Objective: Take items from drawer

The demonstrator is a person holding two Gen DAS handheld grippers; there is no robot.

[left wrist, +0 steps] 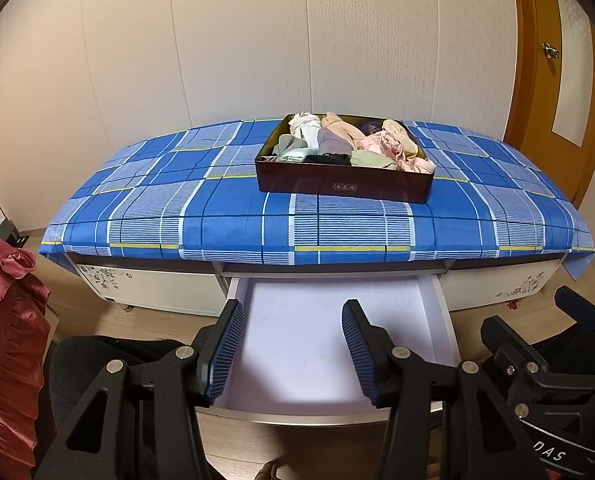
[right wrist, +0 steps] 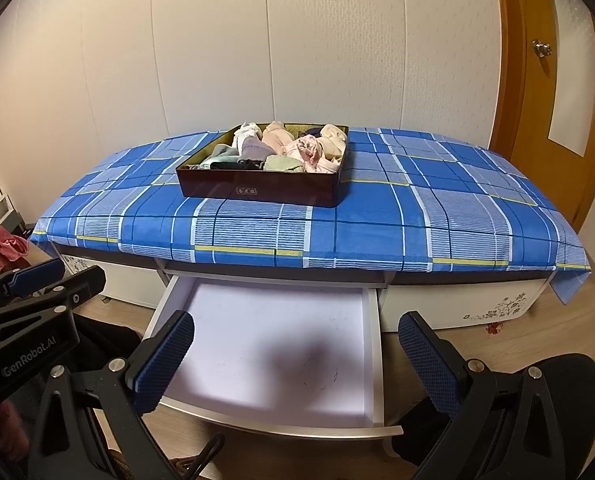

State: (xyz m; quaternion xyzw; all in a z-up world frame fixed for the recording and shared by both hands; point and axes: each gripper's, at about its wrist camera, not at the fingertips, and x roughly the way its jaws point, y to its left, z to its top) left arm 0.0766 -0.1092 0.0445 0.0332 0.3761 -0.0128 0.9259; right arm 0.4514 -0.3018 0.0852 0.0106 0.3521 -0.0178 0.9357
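A white drawer (left wrist: 445,312) (right wrist: 371,320) stands pulled out from the low cabinet, and its pale floor is bare in both views. On top, a dark brown box (left wrist: 343,186) (right wrist: 257,190) filled with several folded cloth items (left wrist: 337,144) (right wrist: 281,148) rests on the blue plaid cloth. My left gripper (left wrist: 293,344) hangs open over the drawer with nothing between its fingers. My right gripper (right wrist: 297,354) is also open and empty above the drawer. Each gripper shows at the edge of the other's view.
The blue plaid cloth (left wrist: 177,200) (right wrist: 457,216) covers the cabinet top against a white panelled wall. A wooden door (left wrist: 557,80) (right wrist: 557,80) stands at the right. Red fabric (left wrist: 5,320) hangs at the left. A black chair seat (right wrist: 569,380) is near the right gripper.
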